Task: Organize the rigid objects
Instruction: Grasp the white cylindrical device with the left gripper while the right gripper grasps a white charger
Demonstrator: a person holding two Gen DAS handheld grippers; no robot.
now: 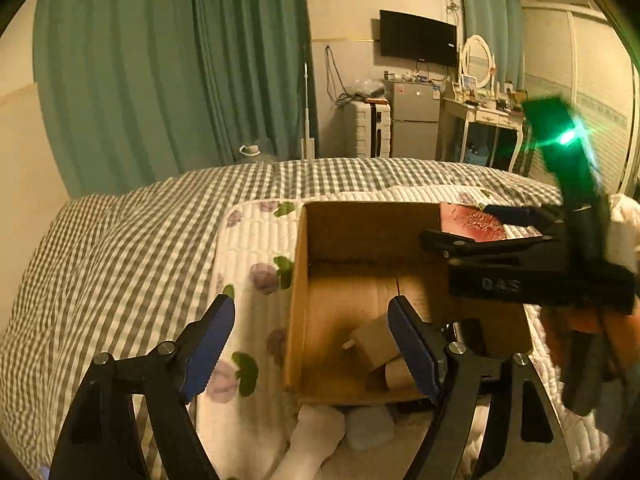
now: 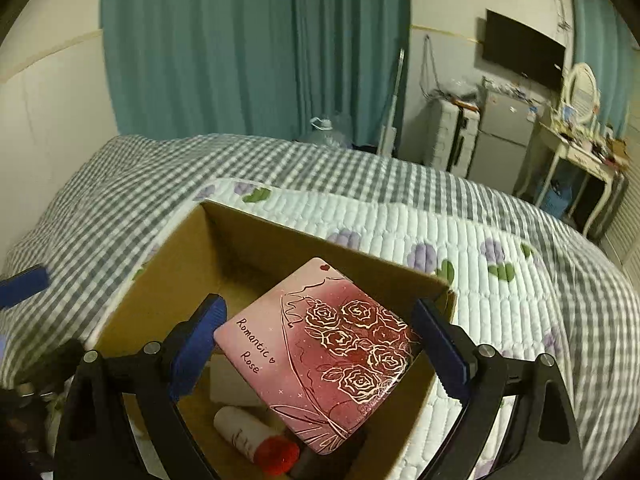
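Note:
An open cardboard box (image 1: pixel 298 280) sits on the bed; it also shows in the right wrist view (image 2: pixel 168 264). My right gripper (image 2: pixel 320 348) is shut on a pink "Romantic Rose" square tin (image 2: pixel 320 352), corner to corner, and holds it over the box. In the left wrist view the right gripper (image 1: pixel 472 224) and the tin (image 1: pixel 468 220) are above the box's far right corner. My left gripper (image 1: pixel 316 344) is open and empty over the box's near left wall. Inside the box lie a small brown carton (image 1: pixel 376 344) and a white tube with a red cap (image 2: pixel 252 440).
The box stands on a white quilted mat with purple flowers (image 2: pixel 440 232) over a grey checked bedspread (image 1: pixel 100 248). White soft items (image 1: pixel 320 436) lie in front of the box. Teal curtains, a fridge (image 1: pixel 414 120) and a dressing table (image 1: pixel 484 120) stand beyond the bed.

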